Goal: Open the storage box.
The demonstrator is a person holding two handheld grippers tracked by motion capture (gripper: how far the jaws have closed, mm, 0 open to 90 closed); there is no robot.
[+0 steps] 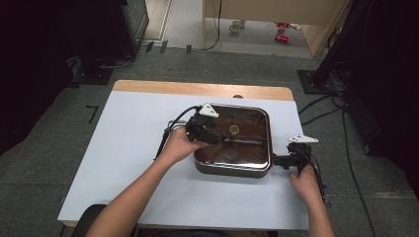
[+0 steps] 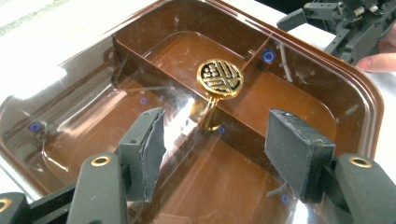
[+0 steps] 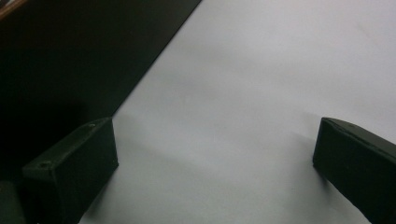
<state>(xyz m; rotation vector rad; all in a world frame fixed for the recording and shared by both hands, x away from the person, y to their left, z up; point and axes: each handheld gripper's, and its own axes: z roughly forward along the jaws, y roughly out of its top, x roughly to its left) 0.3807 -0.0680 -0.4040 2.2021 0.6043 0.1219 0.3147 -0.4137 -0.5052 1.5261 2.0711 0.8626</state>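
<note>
A square brown box (image 1: 232,170) with a see-through brown lid (image 2: 289,102) sits mid-table. A gold round knob (image 1: 233,130) with a black pattern stands at the lid's centre. My left gripper (image 1: 217,136) hovers over the lid's left part, open, its jaws either side of the knob (image 2: 220,78) but short of it. In its own view the left gripper (image 2: 215,126) holds nothing. My right gripper (image 1: 276,160) rests low at the box's right front corner, open. Between the right gripper's (image 3: 215,128) jaws lies bare white surface, with the dark box wall (image 3: 70,56) at the left.
A white sheet (image 1: 128,163) covers the wooden table (image 1: 197,89), with wide bare room left of the box and in front of it. Dividers show inside the box through the lid. Dark stands and cables (image 1: 326,106) flank the table on the floor.
</note>
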